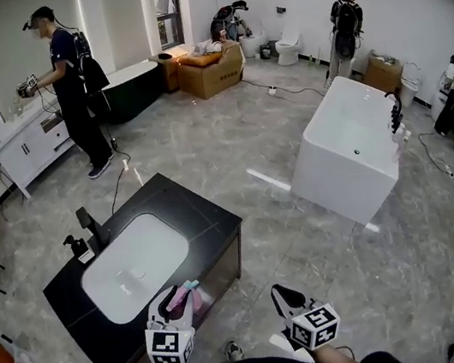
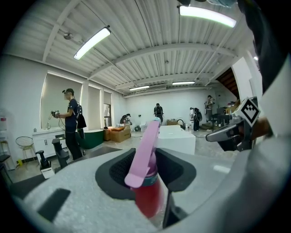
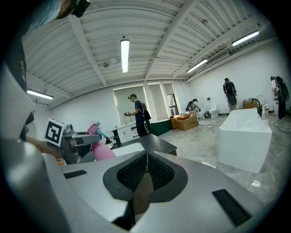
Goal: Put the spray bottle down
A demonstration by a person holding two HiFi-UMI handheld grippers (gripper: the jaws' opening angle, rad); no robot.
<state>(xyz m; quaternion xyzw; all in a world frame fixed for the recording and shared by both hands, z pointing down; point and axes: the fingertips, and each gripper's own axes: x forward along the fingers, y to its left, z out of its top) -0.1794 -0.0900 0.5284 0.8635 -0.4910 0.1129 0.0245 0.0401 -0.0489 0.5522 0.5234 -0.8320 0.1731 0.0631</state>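
A pink spray bottle (image 2: 148, 182) with a pink trigger head and teal nozzle sits between the jaws of my left gripper (image 2: 150, 170), which is shut on its neck. In the head view the spray bottle (image 1: 183, 300) shows in the left gripper (image 1: 173, 309) just off the near corner of the black vanity counter (image 1: 188, 205) with a white basin (image 1: 133, 267). My right gripper (image 1: 284, 297) hovers beside it over the floor, jaws shut with nothing between them. In the right gripper view the right gripper (image 3: 145, 166) is shut, with the spray bottle (image 3: 101, 148) at left.
A black faucet (image 1: 91, 226) and a soap dispenser (image 1: 76, 246) stand at the counter's left. A white bathtub (image 1: 352, 150) is to the right. A person (image 1: 73, 95) works at a white cabinet far left; another person (image 1: 346, 25) stands at the back. Cardboard boxes (image 1: 212, 70) lie beyond.
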